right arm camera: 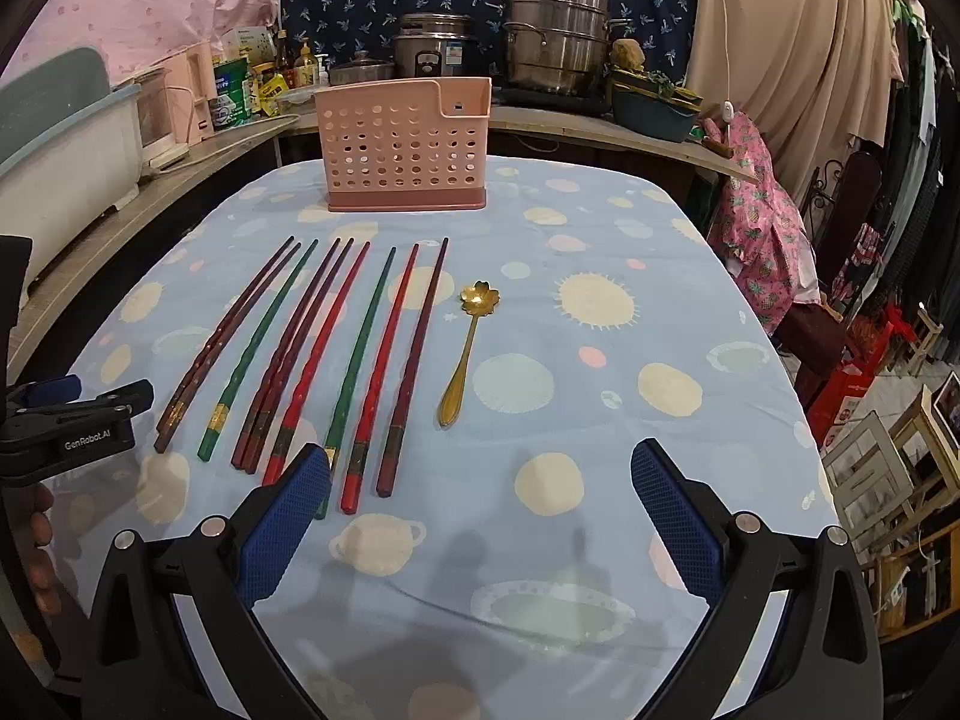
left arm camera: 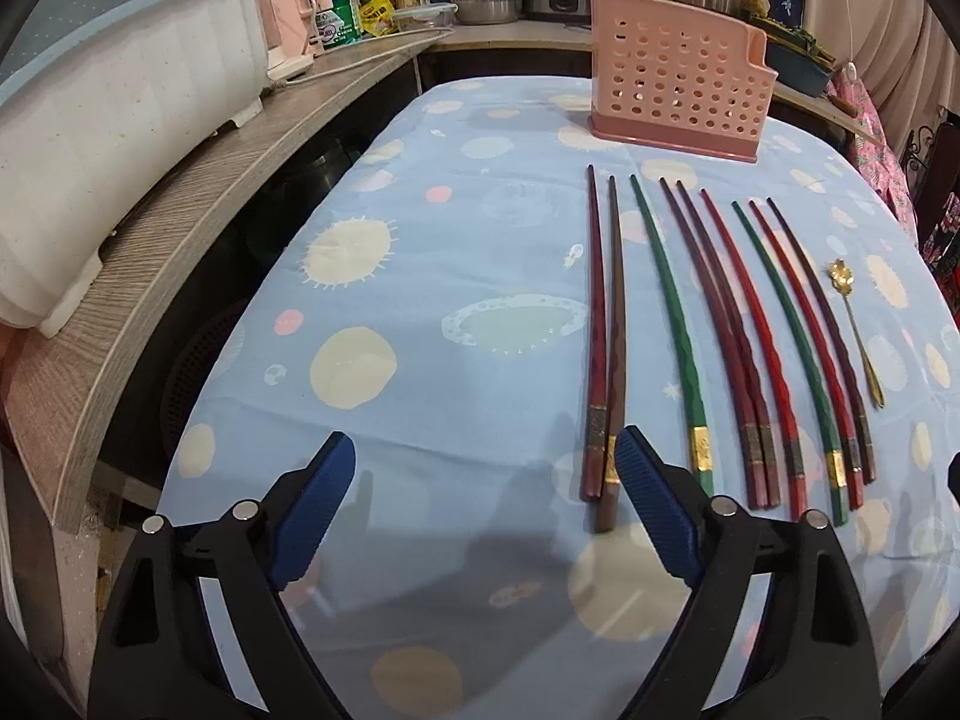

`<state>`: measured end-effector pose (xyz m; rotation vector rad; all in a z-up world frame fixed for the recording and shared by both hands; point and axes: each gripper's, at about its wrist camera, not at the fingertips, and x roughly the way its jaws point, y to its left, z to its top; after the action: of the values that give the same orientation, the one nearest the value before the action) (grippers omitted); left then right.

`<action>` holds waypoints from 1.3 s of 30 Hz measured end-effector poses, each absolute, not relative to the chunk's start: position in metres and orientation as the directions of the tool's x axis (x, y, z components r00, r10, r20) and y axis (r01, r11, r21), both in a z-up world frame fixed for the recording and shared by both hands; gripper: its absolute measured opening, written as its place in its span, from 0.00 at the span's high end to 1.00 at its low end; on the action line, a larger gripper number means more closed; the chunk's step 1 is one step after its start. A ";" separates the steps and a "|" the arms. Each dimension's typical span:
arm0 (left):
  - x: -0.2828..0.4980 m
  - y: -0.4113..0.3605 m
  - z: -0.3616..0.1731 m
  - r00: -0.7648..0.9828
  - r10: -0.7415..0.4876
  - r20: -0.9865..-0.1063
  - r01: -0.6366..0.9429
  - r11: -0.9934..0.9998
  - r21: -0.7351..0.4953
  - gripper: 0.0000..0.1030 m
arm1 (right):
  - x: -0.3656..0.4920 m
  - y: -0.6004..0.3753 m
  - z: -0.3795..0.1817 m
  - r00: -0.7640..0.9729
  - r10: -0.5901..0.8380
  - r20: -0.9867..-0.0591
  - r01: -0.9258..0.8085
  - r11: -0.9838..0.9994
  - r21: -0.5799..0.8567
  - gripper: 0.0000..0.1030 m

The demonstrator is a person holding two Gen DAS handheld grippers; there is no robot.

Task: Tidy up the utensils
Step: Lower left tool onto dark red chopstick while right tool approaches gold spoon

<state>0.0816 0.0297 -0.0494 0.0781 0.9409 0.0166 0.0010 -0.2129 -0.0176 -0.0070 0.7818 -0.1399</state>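
Several chopsticks, dark red, red and green (left arm camera: 678, 330) (right arm camera: 312, 360), lie side by side on the blue patterned tablecloth (left arm camera: 456, 252) (right arm camera: 600, 432). A gold flower-bowl spoon (left arm camera: 858, 336) (right arm camera: 462, 360) lies to their right. A pink perforated utensil basket (left arm camera: 678, 84) (right arm camera: 405, 147) stands upright behind them. My left gripper (left arm camera: 483, 474) is open and empty, hovering at the near ends of the leftmost chopsticks. My right gripper (right arm camera: 480, 480) is open and empty, near the ends of the rightmost chopsticks. The left gripper (right arm camera: 72, 414) also shows at the left edge of the right wrist view.
A white dish rack (left arm camera: 120, 138) sits on a wooden counter (left arm camera: 198, 192) to the left. Pots, a rice cooker (right arm camera: 432, 51) and bottles stand behind the table. Clothes and frames are on the right beyond the table edge (right arm camera: 798, 396).
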 end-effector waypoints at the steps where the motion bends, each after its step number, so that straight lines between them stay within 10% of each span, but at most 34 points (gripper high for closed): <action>1: 0.084 0.029 -0.051 0.586 0.047 -0.809 0.023 0.997 0.074 0.20 | 0.003 -0.213 -0.018 0.700 -0.129 -0.703 0.124 0.991 -0.058 0.07; 27: 0.102 0.027 -0.071 0.534 0.027 -0.845 0.034 0.998 0.054 0.25 | 0.018 -0.213 -0.025 0.682 -0.117 -0.722 0.117 0.992 -0.050 0.07; 33: 0.099 0.036 -0.068 0.520 0.006 -0.854 0.014 1.000 0.016 0.47 | 0.024 -0.217 -0.031 0.673 -0.111 -0.731 0.114 0.992 -0.046 0.08; 39: 0.100 0.029 -0.066 0.520 -0.016 -0.854 0.039 0.999 0.005 0.80 | 0.046 -0.229 -0.039 0.667 -0.086 -0.740 0.117 0.993 -0.010 0.31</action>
<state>0.0997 0.0287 -0.0660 0.0241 1.0236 -0.0327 0.0464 -0.2290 -0.0392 0.0391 0.8333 -0.1145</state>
